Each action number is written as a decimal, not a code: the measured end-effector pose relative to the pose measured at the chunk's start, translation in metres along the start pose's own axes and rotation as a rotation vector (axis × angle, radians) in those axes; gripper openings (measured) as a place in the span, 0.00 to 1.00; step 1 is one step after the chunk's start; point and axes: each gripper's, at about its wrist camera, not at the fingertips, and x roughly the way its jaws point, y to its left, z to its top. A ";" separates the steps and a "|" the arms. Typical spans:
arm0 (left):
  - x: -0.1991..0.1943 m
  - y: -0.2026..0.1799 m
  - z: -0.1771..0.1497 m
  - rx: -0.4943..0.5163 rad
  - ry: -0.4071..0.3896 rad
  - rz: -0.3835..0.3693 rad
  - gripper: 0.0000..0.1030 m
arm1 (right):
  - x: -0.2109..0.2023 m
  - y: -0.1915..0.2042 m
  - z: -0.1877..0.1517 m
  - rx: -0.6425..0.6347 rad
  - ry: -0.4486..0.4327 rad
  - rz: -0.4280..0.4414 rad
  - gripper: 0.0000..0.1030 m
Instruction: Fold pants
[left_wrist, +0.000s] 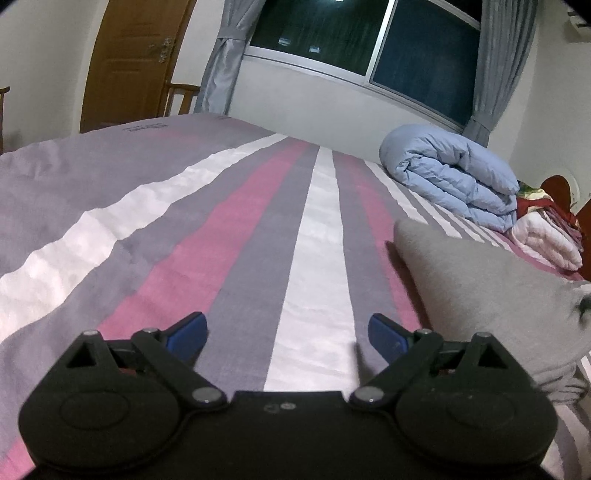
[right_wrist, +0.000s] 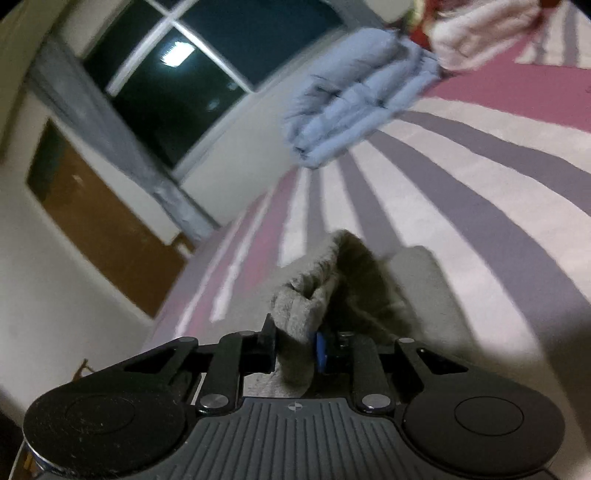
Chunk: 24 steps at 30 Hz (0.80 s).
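The grey pants (left_wrist: 495, 295) lie on the striped bed at the right of the left wrist view, one edge lifted. My left gripper (left_wrist: 288, 332) is open and empty, low over the bedspread, left of the pants. My right gripper (right_wrist: 295, 347) is shut on a bunched fold of the grey pants (right_wrist: 306, 299) and holds it up off the bed; the rest of the cloth hangs below. The right view is tilted and blurred.
The bed has a striped grey, pink and white bedspread (left_wrist: 229, 229). A folded light blue duvet (left_wrist: 454, 177) and a white and red blanket (left_wrist: 546, 236) lie at the far right. A window, curtains and a wooden door (left_wrist: 129, 62) stand behind.
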 end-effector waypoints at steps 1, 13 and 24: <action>0.001 0.000 0.000 0.004 0.002 0.001 0.85 | 0.007 -0.010 -0.001 0.026 0.036 -0.031 0.20; 0.005 -0.008 -0.002 0.037 0.015 0.020 0.86 | -0.018 -0.046 -0.008 0.138 0.011 -0.037 0.58; 0.008 -0.013 -0.004 0.057 0.029 0.042 0.87 | 0.021 -0.017 0.006 0.094 0.095 0.063 0.29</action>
